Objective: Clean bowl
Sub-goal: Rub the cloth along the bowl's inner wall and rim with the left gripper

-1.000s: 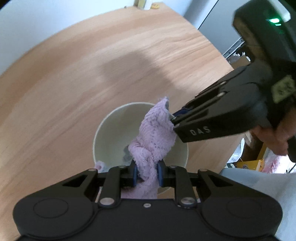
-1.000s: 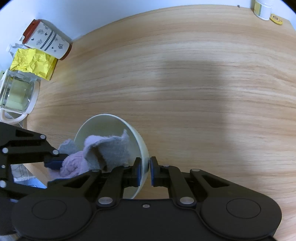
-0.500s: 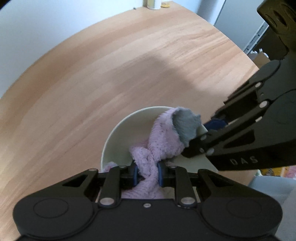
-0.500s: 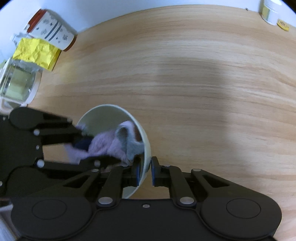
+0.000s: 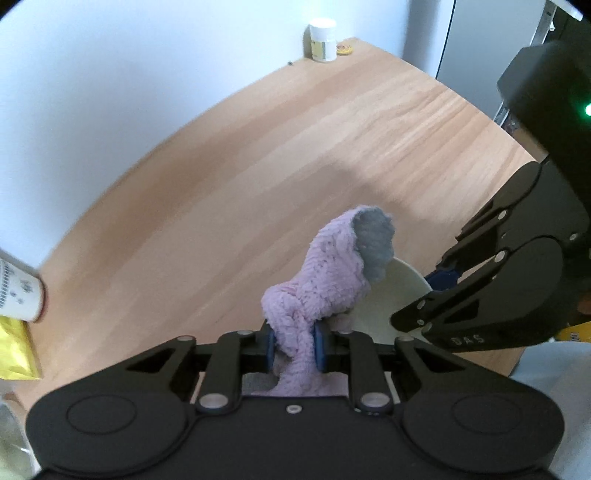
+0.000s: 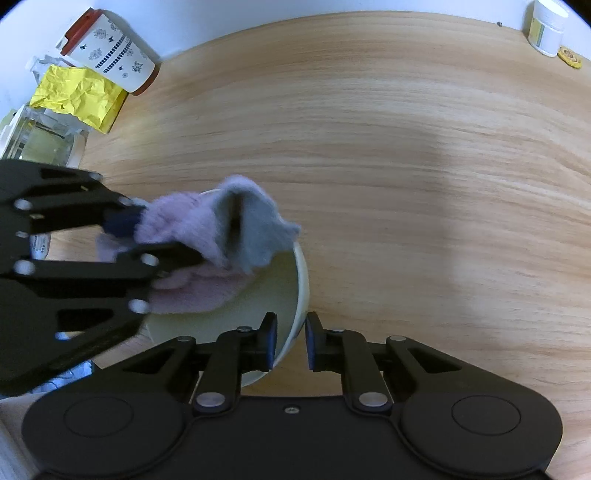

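A pale cream bowl [image 6: 284, 288] rests on the wooden table [image 6: 406, 166], tipped toward my right gripper [image 6: 290, 339]. Its jaws are opening: the bowl's rim stands between the pads with a gap on each side. My left gripper [image 5: 293, 343] is shut on a fluffy pink and grey cloth [image 5: 325, 273]. The cloth stands up above the bowl [image 5: 391, 295], and its lower end lies inside. In the right wrist view the left gripper [image 6: 162, 240] reaches in from the left with the cloth [image 6: 236, 229] bunched over the rim. The right gripper [image 5: 421, 295] comes in from the right in the left wrist view.
A patterned mug with a red lid [image 6: 110, 51], a crumpled yellow bag [image 6: 77, 92] and a glass jug [image 6: 40, 140] crowd the table's far left. A white jar [image 6: 546, 26] and a small yellow disc [image 6: 570, 57] sit at the far right corner.
The left gripper has risen and tilted, pulling the cloth up from deep in the bowl to above its rim. The right gripper's pads have spread apart around the rim.
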Available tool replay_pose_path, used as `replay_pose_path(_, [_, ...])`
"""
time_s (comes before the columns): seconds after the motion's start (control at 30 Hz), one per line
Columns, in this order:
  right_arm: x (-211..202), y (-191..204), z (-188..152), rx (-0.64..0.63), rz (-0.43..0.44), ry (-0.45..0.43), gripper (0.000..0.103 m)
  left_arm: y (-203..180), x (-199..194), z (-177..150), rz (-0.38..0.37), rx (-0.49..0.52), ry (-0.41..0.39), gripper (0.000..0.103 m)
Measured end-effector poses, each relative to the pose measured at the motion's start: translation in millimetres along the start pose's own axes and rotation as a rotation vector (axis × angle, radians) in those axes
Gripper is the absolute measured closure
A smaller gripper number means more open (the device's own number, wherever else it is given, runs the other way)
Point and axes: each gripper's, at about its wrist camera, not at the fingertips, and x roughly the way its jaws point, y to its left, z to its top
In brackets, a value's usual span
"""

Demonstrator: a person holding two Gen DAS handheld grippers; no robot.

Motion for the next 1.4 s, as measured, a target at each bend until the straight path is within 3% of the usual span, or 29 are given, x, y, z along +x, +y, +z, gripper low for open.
replay_pose_path(0.27, [1,-1,-1,0.020,0.010,0.007,0.086,-1,13,4,-0.175,-0.038,-0.003,0.084])
replay_pose_path(0.7, [9,8,-1,-0.017,-0.021,0.014,0.085,5,61,3,-0.232,-0.081,0.049,0.085])
replay_pose_path(0.97, [11,8,-2,-0.040,-0.007,0.028,0.080,1,64,3,-0.207,-0.095,0.000,0.085])
replay_pose_path(1.4, [7,3,-1,0.012,-0.043,-0.004,0.081,2,24,6,-0.060,-0.022,-0.108,0.085])
